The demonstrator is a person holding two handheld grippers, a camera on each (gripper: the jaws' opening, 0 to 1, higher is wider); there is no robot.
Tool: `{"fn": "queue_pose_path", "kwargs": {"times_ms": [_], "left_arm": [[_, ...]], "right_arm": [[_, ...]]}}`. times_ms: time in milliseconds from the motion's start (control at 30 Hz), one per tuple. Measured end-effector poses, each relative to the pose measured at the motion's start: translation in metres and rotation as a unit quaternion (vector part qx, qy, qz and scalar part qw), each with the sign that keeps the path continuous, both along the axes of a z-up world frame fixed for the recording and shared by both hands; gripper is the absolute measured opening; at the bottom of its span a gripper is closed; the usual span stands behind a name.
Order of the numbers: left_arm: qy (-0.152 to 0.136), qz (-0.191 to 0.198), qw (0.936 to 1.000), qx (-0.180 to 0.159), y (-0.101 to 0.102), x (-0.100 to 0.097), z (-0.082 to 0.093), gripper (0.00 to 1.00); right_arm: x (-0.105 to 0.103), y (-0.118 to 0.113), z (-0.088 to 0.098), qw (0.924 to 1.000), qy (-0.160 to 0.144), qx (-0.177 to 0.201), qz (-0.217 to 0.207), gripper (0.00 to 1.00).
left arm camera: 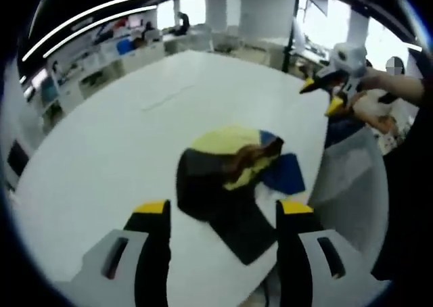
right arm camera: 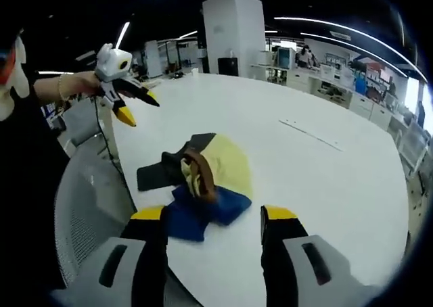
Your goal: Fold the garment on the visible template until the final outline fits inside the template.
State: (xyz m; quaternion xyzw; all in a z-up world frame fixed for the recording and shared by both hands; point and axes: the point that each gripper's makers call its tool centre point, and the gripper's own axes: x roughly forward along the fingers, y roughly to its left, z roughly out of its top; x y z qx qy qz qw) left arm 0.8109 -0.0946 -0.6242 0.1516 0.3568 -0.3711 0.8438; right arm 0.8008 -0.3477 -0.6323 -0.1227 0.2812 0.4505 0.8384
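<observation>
Currently both grippers, left gripper (left arm camera: pixel 221 216) and right gripper (right arm camera: pixel 212 220), hover open and empty, garment (left arm camera: pixel 230 168) bunched on the table (left arm camera: pixel 108 145) just ahead of the jaws. Best to spread it flat before folding.

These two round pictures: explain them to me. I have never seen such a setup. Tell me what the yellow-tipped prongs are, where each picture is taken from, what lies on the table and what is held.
A person holds a hand tool in each hand, each with two fingers for gripping. A camera rides on each tool, so its own fingers rise from the bottom of its picture. The left gripper stands open and empty, and so does the right gripper. Each picture also catches the other tool, held up in the air by a hand. On the white table near its edge lies a crumpled garment in yellow, black and blue, with a brown part on top. Nothing is held. A mesh chair stands beside the table.
</observation>
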Motion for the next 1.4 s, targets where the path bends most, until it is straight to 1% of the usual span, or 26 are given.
{"fn": "queue_pose_path", "kwargs": {"times_ms": [200, 367, 433, 567, 600, 633, 767, 800, 867, 900, 933, 967, 1000, 1067, 1133, 1233, 1367, 1400], "left_arm": [[-0.004, -0.025, 0.9996, 0.014, -0.006, 0.007, -0.007, 0.55], [-0.009, -0.06, 0.9976, 0.032, -0.011, 0.013, -0.018, 0.52], [-0.01, -0.08, 0.996, 0.039, -0.013, 0.015, -0.023, 0.51], [-0.01, -0.117, 0.9913, 0.058, -0.019, 0.016, -0.03, 0.49], [-0.011, -0.121, 0.9908, 0.059, -0.019, 0.017, -0.031, 0.48], [-0.013, -0.136, 0.9887, 0.063, -0.021, 0.019, -0.034, 0.48], [-0.016, -0.167, 0.9828, 0.077, -0.024, 0.023, -0.041, 0.45], [-0.02, -0.182, 0.9799, 0.08, -0.026, 0.025, -0.042, 0.45], [-0.027, -0.197, 0.9765, 0.084, -0.029, 0.027, -0.043, 0.44], [-0.033, -0.208, 0.9735, 0.09, -0.029, 0.029, -0.044, 0.44], [-0.04, -0.227, 0.9681, 0.097, -0.032, 0.031, -0.047, 0.43], [-0.044, -0.238, 0.9649, 0.101, -0.033, 0.032, -0.048, 0.42], [-0.052, -0.254, 0.9596, 0.109, -0.036, 0.034, -0.049, 0.41], [-0.064, -0.277, 0.9509, 0.122, -0.039, 0.038, -0.053, 0.39], [-0.061, -0.288, 0.9472, 0.127, -0.041, 0.039, -0.057, 0.38], [-0.065, -0.312, 0.9373, 0.141, -0.044, 0.046, -0.066, 0.35], [-0.067, -0.33, 0.9284, 0.158, -0.044, 0.051, -0.077, 0.32], [-0.072, -0.336, 0.9242, 0.166, -0.043, 0.055, -0.081, 0.31]], "right_arm": [[0.004, 0.008, -0.011, 0.9999, 0.005, -0.004, 0.014, 0.49], [0.007, 0.016, -0.021, 0.9994, 0.009, -0.01, 0.032, 0.45], [0.007, 0.021, -0.023, 0.999, 0.01, -0.006, 0.044, 0.44], [0.009, 0.023, -0.031, 0.9974, 0.009, -0.02, 0.068, 0.4], [0.009, 0.023, -0.032, 0.9972, 0.01, -0.021, 0.071, 0.39], [0.01, 0.024, -0.035, 0.9967, 0.009, -0.023, 0.077, 0.38], [0.014, 0.025, -0.04, 0.9958, 0.013, -0.025, 0.087, 0.36], [0.015, 0.026, -0.041, 0.9953, 0.015, -0.026, 0.092, 0.36], [0.015, 0.028, -0.045, 0.9942, 0.016, -0.035, 0.1, 0.35], [0.015, 0.028, -0.047, 0.9937, 0.016, -0.039, 0.104, 0.34], [0.015, 0.029, -0.049, 0.9929, 0.016, -0.044, 0.109, 0.34], [0.016, 0.029, -0.05, 0.9926, 0.016, -0.046, 0.111, 0.33], [0.016, 0.03, -0.051, 0.9923, 0.016, -0.046, 0.114, 0.33], [0.018, 0.032, -0.053, 0.9917, 0.016, -0.045, 0.119, 0.32], [0.02, 0.033, -0.056, 0.9907, 0.015, -0.05, 0.126, 0.31], [0.023, 0.035, -0.061, 0.989, 0.017, -0.056, 0.136, 0.28], [0.026, 0.037, -0.067, 0.9862, 0.017, -0.068, 0.15, 0.28], [0.027, 0.038, -0.069, 0.9858, 0.019, -0.069, 0.152, 0.28]]}}
